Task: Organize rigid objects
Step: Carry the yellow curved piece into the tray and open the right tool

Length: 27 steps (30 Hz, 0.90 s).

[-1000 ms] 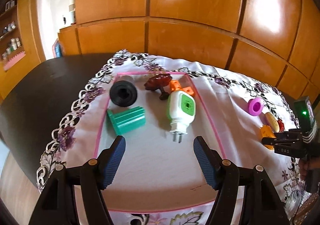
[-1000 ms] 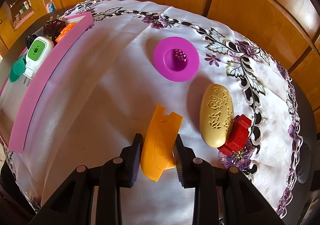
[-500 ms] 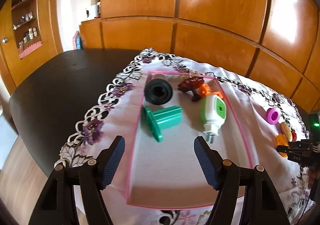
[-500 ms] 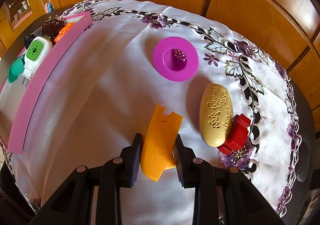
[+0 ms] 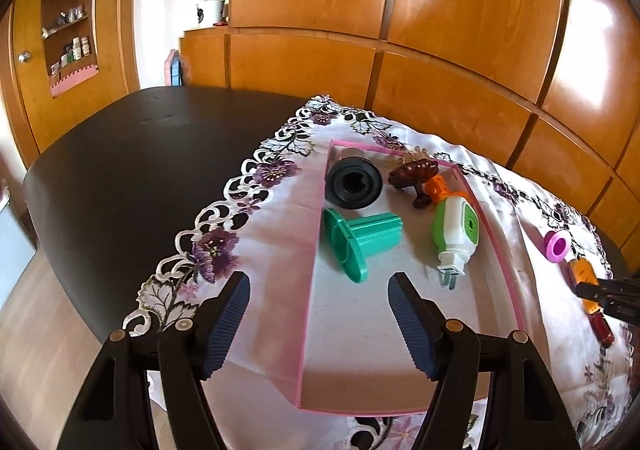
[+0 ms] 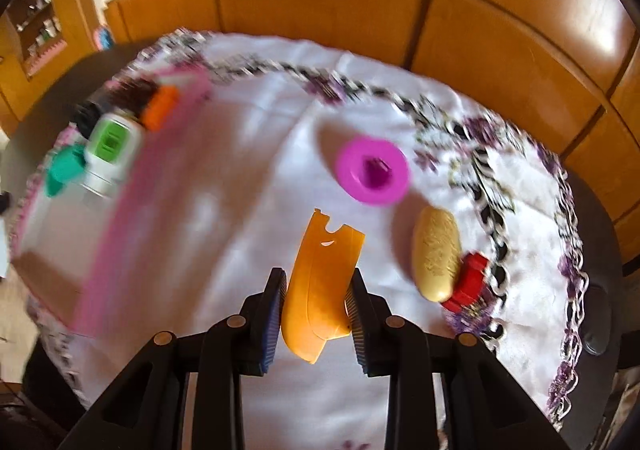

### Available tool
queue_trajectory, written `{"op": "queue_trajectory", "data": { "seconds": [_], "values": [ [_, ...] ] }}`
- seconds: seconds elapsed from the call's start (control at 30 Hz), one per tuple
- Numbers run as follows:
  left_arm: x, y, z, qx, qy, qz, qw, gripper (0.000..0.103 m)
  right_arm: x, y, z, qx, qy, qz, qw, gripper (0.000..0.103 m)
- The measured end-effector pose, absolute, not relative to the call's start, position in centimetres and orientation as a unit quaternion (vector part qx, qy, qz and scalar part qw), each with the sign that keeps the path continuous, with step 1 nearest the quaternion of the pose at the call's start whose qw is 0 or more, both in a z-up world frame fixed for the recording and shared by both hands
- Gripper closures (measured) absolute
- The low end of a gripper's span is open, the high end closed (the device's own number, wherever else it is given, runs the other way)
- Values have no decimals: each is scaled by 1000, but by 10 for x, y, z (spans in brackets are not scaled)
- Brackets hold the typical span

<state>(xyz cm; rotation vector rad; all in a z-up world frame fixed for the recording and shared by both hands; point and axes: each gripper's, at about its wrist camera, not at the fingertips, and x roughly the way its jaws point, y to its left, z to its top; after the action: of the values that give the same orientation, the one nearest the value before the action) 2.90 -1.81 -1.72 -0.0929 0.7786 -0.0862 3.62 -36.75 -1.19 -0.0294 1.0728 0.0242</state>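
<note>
My right gripper (image 6: 316, 302) is shut on an orange plastic piece (image 6: 320, 282) and holds it above the white cloth. My left gripper (image 5: 320, 314) is open and empty over the near left edge of the pink tray (image 5: 310, 290). The tray holds a black ring (image 5: 352, 182), a green spool (image 5: 360, 242), a white and green plug (image 5: 456, 234), a brown knob (image 5: 414, 178) and an orange block (image 5: 438, 186). A magenta disc (image 6: 372, 170), a yellow oval (image 6: 436, 254) and a red block (image 6: 468, 282) lie on the cloth.
The embroidered cloth (image 5: 280, 210) covers the right part of a dark table (image 5: 140, 170). Wooden cabinets (image 5: 440, 30) stand behind it. The right gripper with the orange piece shows at the right edge of the left wrist view (image 5: 600, 290).
My right gripper has lifted the orange piece off the cloth, and its view is blurred by motion. My left gripper has drawn back and to the left from the tray.
</note>
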Motion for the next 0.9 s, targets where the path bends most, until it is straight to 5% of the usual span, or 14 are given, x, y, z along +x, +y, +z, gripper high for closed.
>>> {"op": "queue_trajectory", "data": {
  "seconds": [0.33, 0.9],
  "values": [
    [28, -3, -21, -58, 381, -35, 922, 31, 40, -253, 15, -1, 483, 154, 862, 73],
    [28, -3, -24, -53, 382, -43, 922, 31, 70, -213, -48, -24, 537, 95, 838, 72]
  ]
}}
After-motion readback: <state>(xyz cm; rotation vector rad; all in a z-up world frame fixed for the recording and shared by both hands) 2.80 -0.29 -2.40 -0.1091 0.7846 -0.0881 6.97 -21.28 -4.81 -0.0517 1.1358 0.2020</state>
